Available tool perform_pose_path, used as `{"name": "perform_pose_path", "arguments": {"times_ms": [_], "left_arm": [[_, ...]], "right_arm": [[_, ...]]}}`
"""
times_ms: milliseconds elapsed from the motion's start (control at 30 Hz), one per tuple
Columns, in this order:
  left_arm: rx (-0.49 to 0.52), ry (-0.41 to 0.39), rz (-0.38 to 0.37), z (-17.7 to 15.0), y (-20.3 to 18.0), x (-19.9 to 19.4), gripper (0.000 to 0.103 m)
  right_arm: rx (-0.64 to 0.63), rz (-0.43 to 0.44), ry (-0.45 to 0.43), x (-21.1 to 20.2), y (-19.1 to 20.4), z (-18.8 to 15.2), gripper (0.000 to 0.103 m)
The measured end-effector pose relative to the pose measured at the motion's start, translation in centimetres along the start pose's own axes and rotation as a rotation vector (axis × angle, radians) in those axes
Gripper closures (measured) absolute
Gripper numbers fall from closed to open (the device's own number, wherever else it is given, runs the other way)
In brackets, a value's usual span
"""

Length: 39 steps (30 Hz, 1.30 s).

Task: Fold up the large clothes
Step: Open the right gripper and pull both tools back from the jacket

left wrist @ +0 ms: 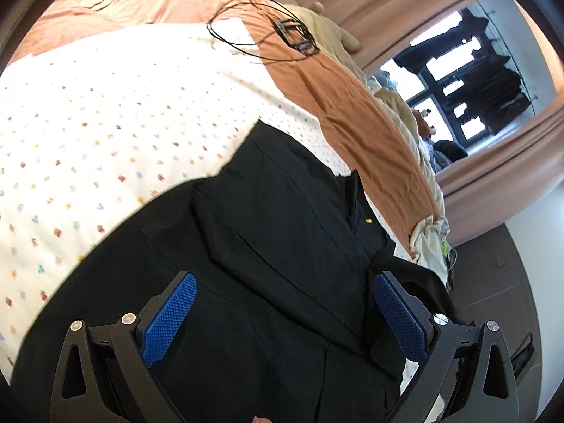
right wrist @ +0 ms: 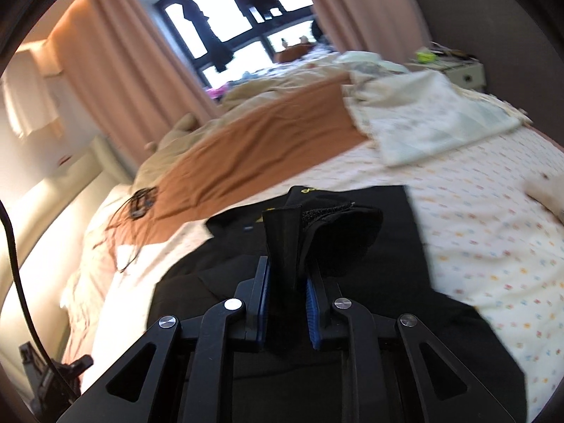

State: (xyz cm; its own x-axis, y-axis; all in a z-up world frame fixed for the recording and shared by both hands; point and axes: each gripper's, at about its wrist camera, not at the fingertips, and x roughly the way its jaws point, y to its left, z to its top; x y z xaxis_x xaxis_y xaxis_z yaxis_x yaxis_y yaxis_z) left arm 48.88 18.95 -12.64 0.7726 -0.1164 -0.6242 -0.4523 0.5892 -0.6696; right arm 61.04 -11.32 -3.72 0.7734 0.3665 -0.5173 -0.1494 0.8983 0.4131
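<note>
Black garment [right wrist: 370, 239] is spread flat on the dotted sheet [right wrist: 493, 229], a cuff, probably, clamped in the right gripper [right wrist: 286, 282]. Only in the left view is the left gripper [left wrist: 282, 303] seen, jaws apart above the cloth.

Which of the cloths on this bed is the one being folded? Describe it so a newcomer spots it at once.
Start from the bed's white dotted sheet. On its near side lies a large black garment, spread flat below the orange-brown blanket. It is the only black cloth there, with a small yellow mark near its top, and the right claw pinches a fold of it.
</note>
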Motion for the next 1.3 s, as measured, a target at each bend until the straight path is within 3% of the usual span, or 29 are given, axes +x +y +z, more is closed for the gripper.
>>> {"name": "perform_pose_path", "arguments": {"times_ms": [400, 533, 600, 667, 867, 1167, 1200, 1267, 1300], "left_arm": [[-0.170, -0.107, 0.028, 3.6, 6.0, -3.9, 0.002], [-0.200, -0.129, 0.027, 4.1, 6.9, -4.5, 0.002], [-0.208, -0.132, 0.023, 4.1, 7.1, -4.6, 0.002], [-0.213, -0.130, 0.021, 4.3, 7.4, -4.6, 0.002], [-0.209, -0.127, 0.023, 4.2, 7.3, -4.6, 0.002], [-0.043, -0.107, 0.015, 2.4, 2.9, -4.3, 0.002], [-0.029, -0.100, 0.013, 2.0, 2.6, -4.3, 0.002], [-0.016, -0.093, 0.012, 1.4, 1.9, -4.5, 0.002], [0.000, -0.085, 0.004, 0.9, 1.4, -4.8, 0.002]], "right_arm": [[-0.185, 0.128, 0.110, 5.7, 13.2, -3.4, 0.084], [-0.174, 0.257, 0.202, 8.0, 15.8, -5.4, 0.083], [-0.171, 0.324, 0.245, 8.7, 17.0, -6.2, 0.073], [-0.202, 0.296, 0.231, 8.5, 17.4, -6.8, 0.042], [-0.187, 0.242, 0.228, 7.7, 14.6, -7.0, 0.040], [-0.072, 0.129, 0.225, 2.6, 5.7, -6.6, 0.039], [-0.061, 0.115, 0.219, 1.7, 4.6, -6.6, 0.037], [-0.021, 0.089, 0.199, -0.7, 2.1, -6.8, 0.005], [0.000, 0.084, 0.193, -1.4, 1.1, -6.8, 0.000]]}}
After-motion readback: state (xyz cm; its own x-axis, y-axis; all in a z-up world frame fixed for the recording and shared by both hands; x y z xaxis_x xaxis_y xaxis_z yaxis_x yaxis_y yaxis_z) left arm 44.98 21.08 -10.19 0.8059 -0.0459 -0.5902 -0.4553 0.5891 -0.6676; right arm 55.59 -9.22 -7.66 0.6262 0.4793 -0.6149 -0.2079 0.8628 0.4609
